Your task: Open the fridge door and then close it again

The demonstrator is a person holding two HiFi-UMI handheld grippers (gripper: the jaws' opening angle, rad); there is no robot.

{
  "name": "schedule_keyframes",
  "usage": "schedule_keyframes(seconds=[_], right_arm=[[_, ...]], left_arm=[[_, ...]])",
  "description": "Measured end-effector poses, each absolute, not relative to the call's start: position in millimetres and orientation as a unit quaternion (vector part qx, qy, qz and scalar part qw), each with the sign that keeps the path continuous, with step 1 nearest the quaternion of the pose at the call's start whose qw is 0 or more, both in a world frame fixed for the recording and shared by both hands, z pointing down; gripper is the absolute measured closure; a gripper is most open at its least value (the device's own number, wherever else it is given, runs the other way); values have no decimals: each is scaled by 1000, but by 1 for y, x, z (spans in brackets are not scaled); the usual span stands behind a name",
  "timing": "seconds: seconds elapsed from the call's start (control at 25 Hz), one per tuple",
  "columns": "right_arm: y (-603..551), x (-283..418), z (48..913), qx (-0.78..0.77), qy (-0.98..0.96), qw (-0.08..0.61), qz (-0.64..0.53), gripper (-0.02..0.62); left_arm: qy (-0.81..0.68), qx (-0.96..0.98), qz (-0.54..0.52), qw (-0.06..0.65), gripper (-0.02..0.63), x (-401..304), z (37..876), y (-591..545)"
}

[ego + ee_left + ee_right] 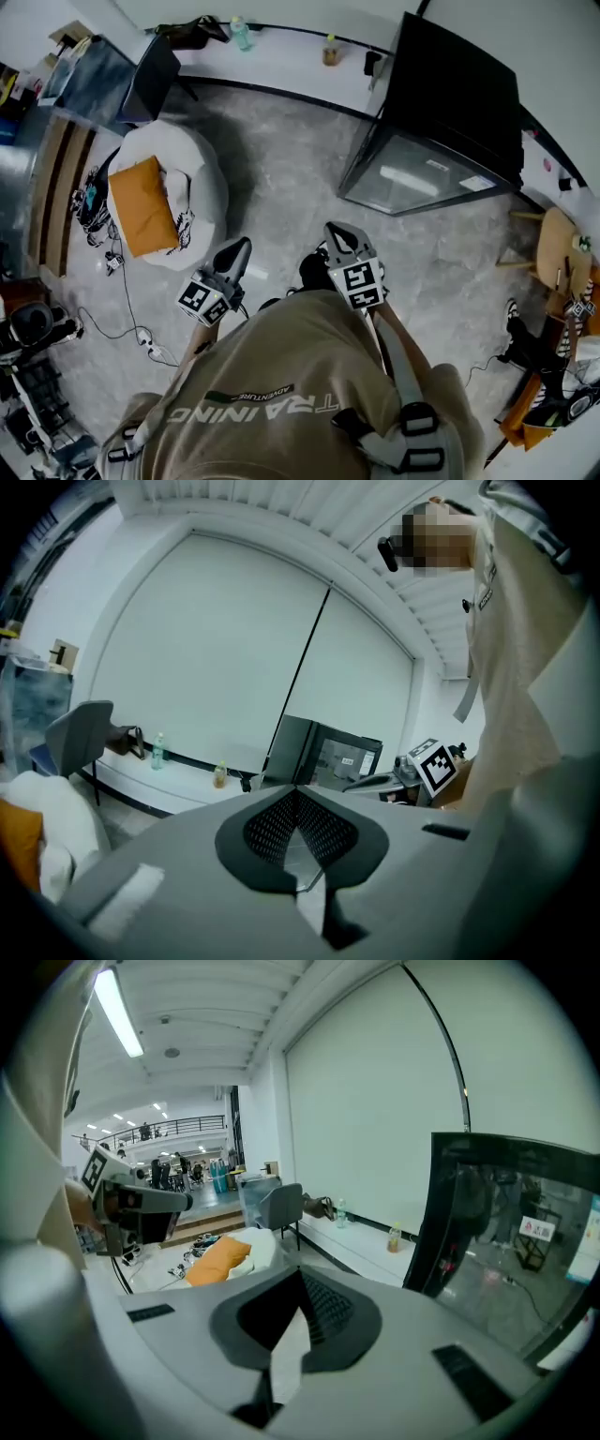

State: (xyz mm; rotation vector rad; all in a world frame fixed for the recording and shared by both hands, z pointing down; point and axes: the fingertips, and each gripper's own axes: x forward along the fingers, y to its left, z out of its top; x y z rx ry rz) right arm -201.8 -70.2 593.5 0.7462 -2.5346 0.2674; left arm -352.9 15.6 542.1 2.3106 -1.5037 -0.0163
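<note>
1. Toward the upper right of the head view stands the black fridge (455, 98), well apart from both grippers; its glass door (422, 176) lies shut against the body.
2. At lower centre of that view, the left gripper (240, 249) and the right gripper (337, 234) sit side by side in front of the person's chest; both point up-frame over the grey floor (281, 187); neither touches the fridge.
3. Left gripper view: its fingers (272, 827) meet at the tips with nothing between them; the fridge shows at mid-frame beyond them.
4. Right gripper view: its fingers (328, 1309) are likewise closed tip to tip and empty; the fridge fills the right side of the frame.
5. At the left of the head view, an orange cushion (141, 204) lies on a white beanbag (202, 183); two bottles (240, 33) stand on the long white surface (281, 58) along the top edge.
</note>
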Motion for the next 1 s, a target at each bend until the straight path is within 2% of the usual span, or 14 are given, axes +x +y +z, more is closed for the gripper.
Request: schedule_keyframes(seconds=[0.12,0.48,0.76,1.0], right_arm=[[-105,-199,588,275,-928,241,77,597],[-174,-135,563,405,-889,151,153,595],[-186,-108,563,465,-860,139,156,596],[-188,-104,558,521,-828,129,162,595]], left_arm=[[-526,831,-4,182,615,-342,531,-34],[-388,906,33,167,615,-265,519,-128],[-301,940,58,148,615,-226,515,-183],[-233,957,63,162,615,-217,532,-200]])
